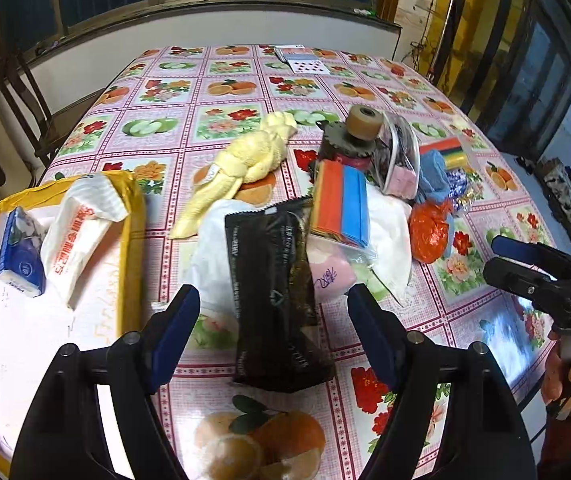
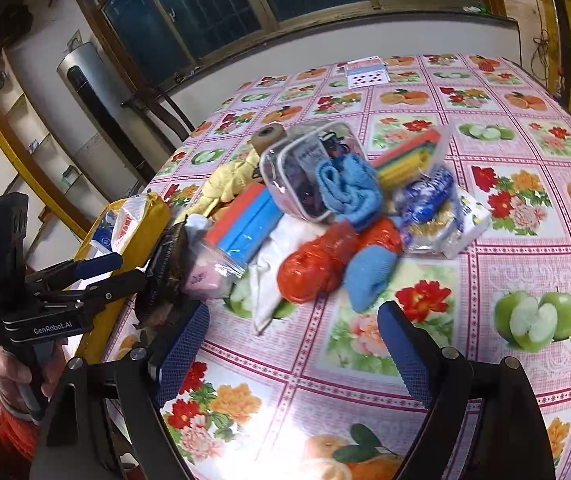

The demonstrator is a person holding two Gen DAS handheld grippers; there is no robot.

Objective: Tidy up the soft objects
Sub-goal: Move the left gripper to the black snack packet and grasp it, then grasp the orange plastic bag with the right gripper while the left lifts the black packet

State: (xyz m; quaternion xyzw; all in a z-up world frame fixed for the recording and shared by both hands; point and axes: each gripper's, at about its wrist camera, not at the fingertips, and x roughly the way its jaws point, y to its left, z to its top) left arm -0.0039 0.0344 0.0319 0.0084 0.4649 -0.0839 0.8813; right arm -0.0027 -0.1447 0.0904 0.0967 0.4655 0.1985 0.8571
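We face a table (image 1: 225, 92) under a pink cloth printed with fruit and flowers, the broad surface that carries everything; at our left sits a yellow-rimmed tray (image 1: 133, 200), placed at the table edge, we judge, as the place where sorted things go. It already holds a white tissue pack (image 1: 81, 236) and a small blue tissue pack (image 1: 21, 256), lying side by side. In the middle of the table a heap of soft objects (image 2: 325, 216) is waiting — a yellow cloth (image 1: 241, 160), a blue cloth (image 2: 349, 192), an orange plastic bag (image 2: 317, 268), a zip bag of coloured sponges (image 1: 345, 204), a clear pouch (image 1: 397, 152) and more, piled touching one another. Nearest us lies a black packet (image 1: 273, 288), long and flat, resting partly on the heap. The left claw (image 1: 273, 328) stands wide, its blue pads either side of the packet but not touching it — lined up, it seems, to close on it. The right claw (image 2: 293, 344) is also wide and holds nothing; it hangs over bare cloth near the heap's front, well clear of the left's path.
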